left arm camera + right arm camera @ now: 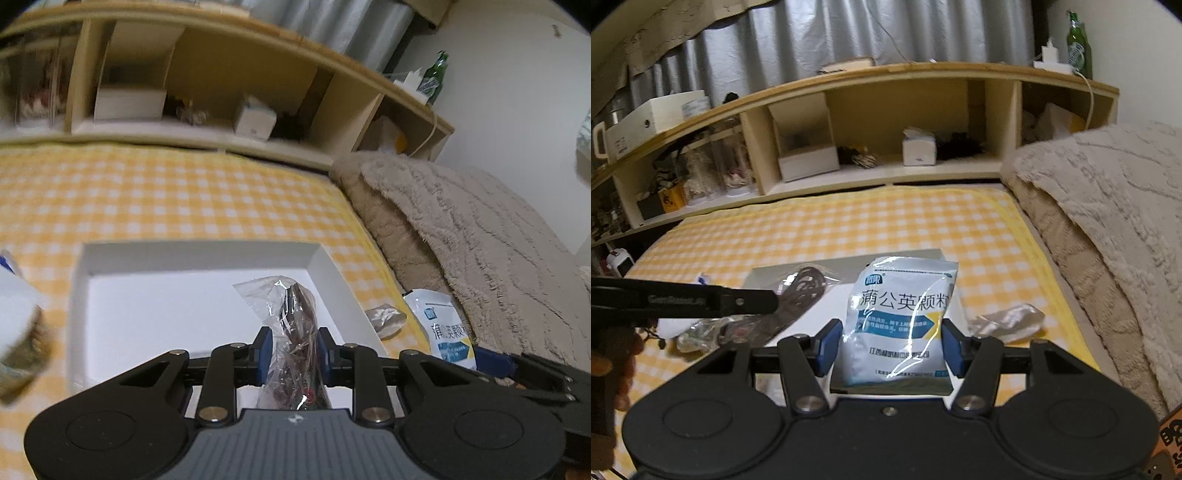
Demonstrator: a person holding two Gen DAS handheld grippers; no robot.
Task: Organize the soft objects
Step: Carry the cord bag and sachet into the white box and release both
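My left gripper (294,347) is shut on a clear plastic bag of dark brown contents (293,332) and holds it over the white shallow box (79,280) on the yellow checked bedsheet. My right gripper (888,345) is shut on a white and blue medicine pouch (901,317), held above the box's right side. The pouch also shows in the left wrist view (445,332). In the right wrist view the left gripper (777,301) reaches in from the left with the dark bag (803,291).
A small clear packet (386,317) lies on the sheet right of the box (1008,319). A beige fluffy blanket (480,236) is piled on the right. A wooden headboard shelf (229,140) with boxes runs along the back. A white and blue object (14,295) is at the left.
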